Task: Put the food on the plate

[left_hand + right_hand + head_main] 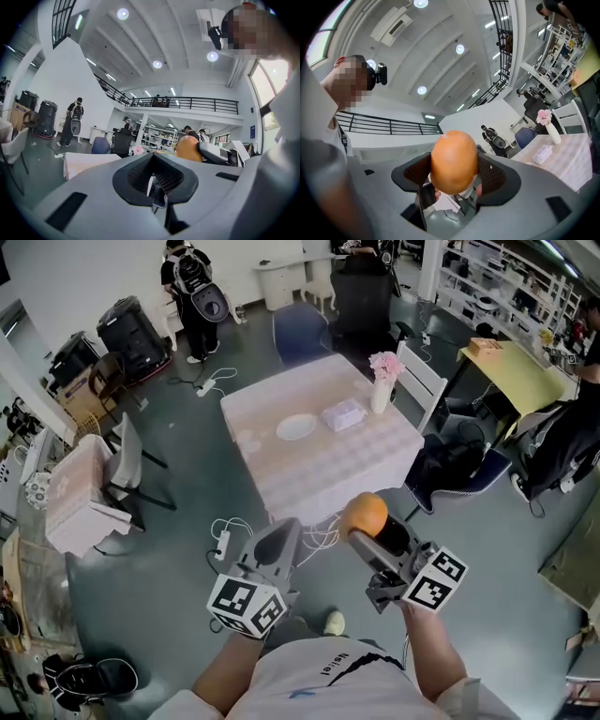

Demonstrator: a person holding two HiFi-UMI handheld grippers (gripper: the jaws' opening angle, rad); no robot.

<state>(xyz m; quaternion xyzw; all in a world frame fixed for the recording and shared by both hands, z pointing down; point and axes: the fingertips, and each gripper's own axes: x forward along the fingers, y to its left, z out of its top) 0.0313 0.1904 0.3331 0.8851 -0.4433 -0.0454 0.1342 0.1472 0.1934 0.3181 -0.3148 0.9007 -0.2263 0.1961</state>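
An orange (pixel 364 515) sits between the jaws of my right gripper (pixel 367 524), which is shut on it and held up in the air well short of the table. In the right gripper view the orange (pixel 453 161) fills the gap between the pads of the right gripper (pixel 454 174). My left gripper (pixel 277 545) hangs beside it, jaws together, holding nothing. Seen from the left gripper (pixel 153 177), the orange (pixel 189 147) shows at the right. A white plate (pixel 296 427) lies on the white table (pixel 328 470) farther ahead.
On the table are a tissue pack (pixel 342 414) and a vase of pink flowers (pixel 382 381). A white chair (pixel 419 374) and a blue chair (pixel 300 334) stand round it. A power strip with cables (pixel 222 545) lies on the floor. A person (pixel 192 287) stands at the back.
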